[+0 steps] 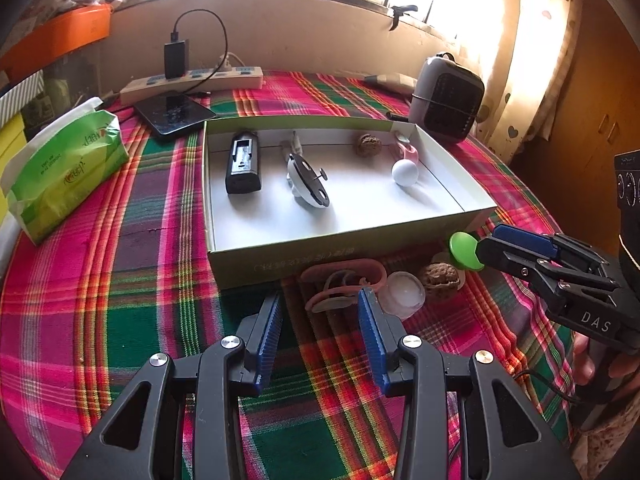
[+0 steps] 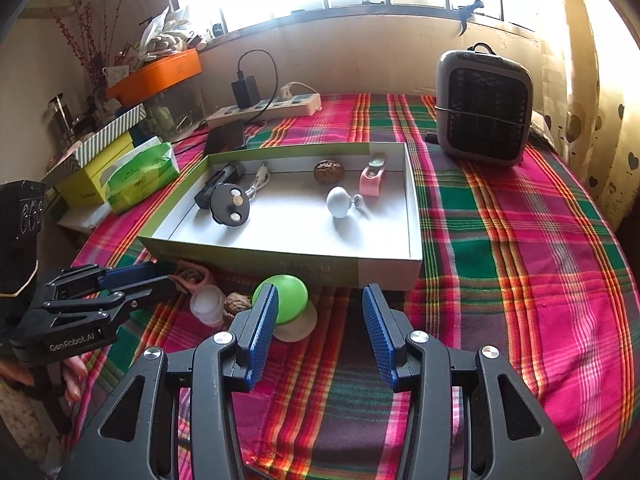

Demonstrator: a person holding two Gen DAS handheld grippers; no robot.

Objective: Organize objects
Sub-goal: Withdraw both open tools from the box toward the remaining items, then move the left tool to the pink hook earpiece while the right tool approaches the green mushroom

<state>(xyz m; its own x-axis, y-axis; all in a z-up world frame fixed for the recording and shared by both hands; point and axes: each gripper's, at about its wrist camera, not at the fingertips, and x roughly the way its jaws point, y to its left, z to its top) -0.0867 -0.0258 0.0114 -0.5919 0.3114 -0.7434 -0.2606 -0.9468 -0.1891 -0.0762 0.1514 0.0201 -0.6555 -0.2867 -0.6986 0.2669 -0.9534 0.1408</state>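
Note:
A shallow white cardboard box (image 1: 344,236) (image 2: 384,270) sits on the plaid cloth. Inside lie a black battery charger (image 1: 243,162), a black-and-white disc gadget (image 1: 308,182) (image 2: 230,205), a walnut (image 1: 369,145) (image 2: 329,171), a pink clip (image 1: 406,151) (image 2: 372,180) and a white knob (image 1: 405,173) (image 2: 339,202). In front of the box lie a pink strap (image 1: 340,282), a clear jar (image 1: 402,294) (image 2: 208,305), a second walnut (image 1: 439,280) (image 2: 237,304) and a green-capped knob (image 1: 464,250) (image 2: 286,308). My left gripper (image 1: 320,320) is open just before the strap. My right gripper (image 2: 318,320) is open, its left finger beside the green knob.
A tissue pack (image 1: 68,168) lies left of the box. A phone (image 1: 174,114) and a power strip (image 1: 192,82) are behind it. A small grey heater (image 2: 484,108) stands at the back right. A curtain (image 1: 532,52) hangs at the right.

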